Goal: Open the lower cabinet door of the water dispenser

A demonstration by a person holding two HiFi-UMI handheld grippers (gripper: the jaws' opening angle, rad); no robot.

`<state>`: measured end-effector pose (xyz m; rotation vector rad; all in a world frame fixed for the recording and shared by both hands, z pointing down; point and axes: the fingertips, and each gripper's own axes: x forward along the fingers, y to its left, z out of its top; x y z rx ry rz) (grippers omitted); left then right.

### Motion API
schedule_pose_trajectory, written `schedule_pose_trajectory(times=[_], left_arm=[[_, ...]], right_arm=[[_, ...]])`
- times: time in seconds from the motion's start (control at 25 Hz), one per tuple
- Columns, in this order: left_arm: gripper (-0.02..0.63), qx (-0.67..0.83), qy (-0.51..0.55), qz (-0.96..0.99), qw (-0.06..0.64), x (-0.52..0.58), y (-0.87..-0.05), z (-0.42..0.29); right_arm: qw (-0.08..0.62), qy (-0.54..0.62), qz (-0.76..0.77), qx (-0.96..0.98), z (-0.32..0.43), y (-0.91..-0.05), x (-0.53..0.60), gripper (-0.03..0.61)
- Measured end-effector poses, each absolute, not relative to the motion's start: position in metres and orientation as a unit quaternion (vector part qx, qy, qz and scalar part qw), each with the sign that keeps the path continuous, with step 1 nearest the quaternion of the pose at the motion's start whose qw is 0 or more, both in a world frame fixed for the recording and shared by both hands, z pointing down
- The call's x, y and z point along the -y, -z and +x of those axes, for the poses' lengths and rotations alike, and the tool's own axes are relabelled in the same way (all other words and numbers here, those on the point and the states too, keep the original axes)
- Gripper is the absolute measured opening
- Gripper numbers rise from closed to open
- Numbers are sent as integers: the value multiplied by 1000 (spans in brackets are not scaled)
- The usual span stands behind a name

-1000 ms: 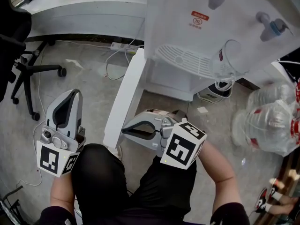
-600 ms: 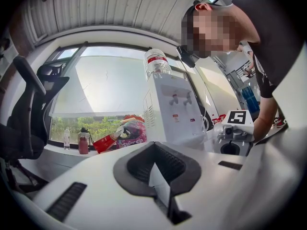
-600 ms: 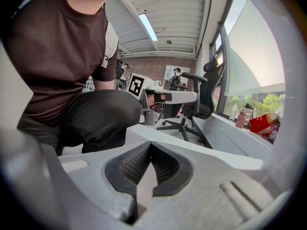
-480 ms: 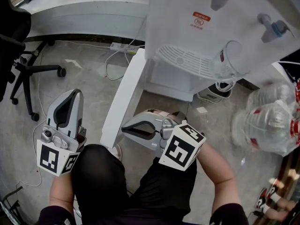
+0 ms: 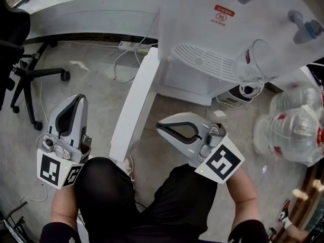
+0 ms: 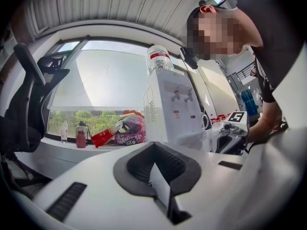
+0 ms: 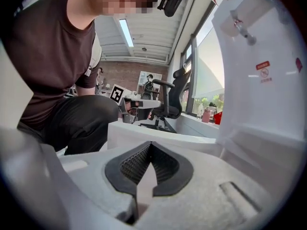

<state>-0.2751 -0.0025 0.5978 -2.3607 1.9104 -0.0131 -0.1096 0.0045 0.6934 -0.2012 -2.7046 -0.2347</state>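
Head view first: the water dispenser fills the 1 o'clock corner. Its lower cabinet door is swung wide open and stands edge-on, running from about 12 o'clock down to the middle, right between my two grippers. My left gripper sits at 8 o'clock, well clear of the door, jaws together on nothing. My right gripper is just past centre toward 4 o'clock with its tip aimed at the door, close to it but with a bit of floor showing between. There's an office chair at 9 o'clock.

Left gripper view: the pads meet at the tip with nothing between them. The dispenser stands at 1 o'clock with a water bottle on top, and my right gripper is at 3 o'clock.

Right gripper view: jaws pressed together, empty. The open door is a white slab straight ahead just above them, and the dispenser body is at 2 o'clock.
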Motion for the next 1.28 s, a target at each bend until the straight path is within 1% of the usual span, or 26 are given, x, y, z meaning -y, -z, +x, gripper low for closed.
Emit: schedule_pose_trajectory(times=[0.16,0.24,0.28,0.4,0.44,0.52,0.68,0.84,1.04,1.2,1.28], left_arm=[[8,-624,13,-780,44,10,-604,-278],[6,-623,17,-780,48,12,-604,-281],[8,-622,19,-781,52,14,-602,-281],[6,-619,16,-782,73,26,-599,-281],[8,-616,13,-784,79,33,-596,-279],[6,-603,6,-793,86,45,-589,-271],[6,-597,14,-799,71,53,-574,-261],[6,-592,32,-800,87,57,-547,-246],[6,-574,33,-816,58,59,-527,-227],[6,-566,27,-822,53,65,-508,-210],[6,-558,21,-829,31,67,-502,-201]], right_arm=[[224,91,-37,970,-99,-696,9,3],[218,96,-18,971,-97,-696,16,3],[202,89,-6,975,-99,-692,19,3],[124,49,32,991,-108,-671,28,3],[118,42,42,991,-108,-667,29,3],[123,34,66,990,-106,-662,32,3],[114,34,135,984,-96,-646,52,3],[144,8,170,975,-76,-649,59,3],[129,-41,219,966,-60,-625,59,3],[142,-62,252,955,-36,-609,57,3],[145,-67,263,952,-29,-596,57,3]])
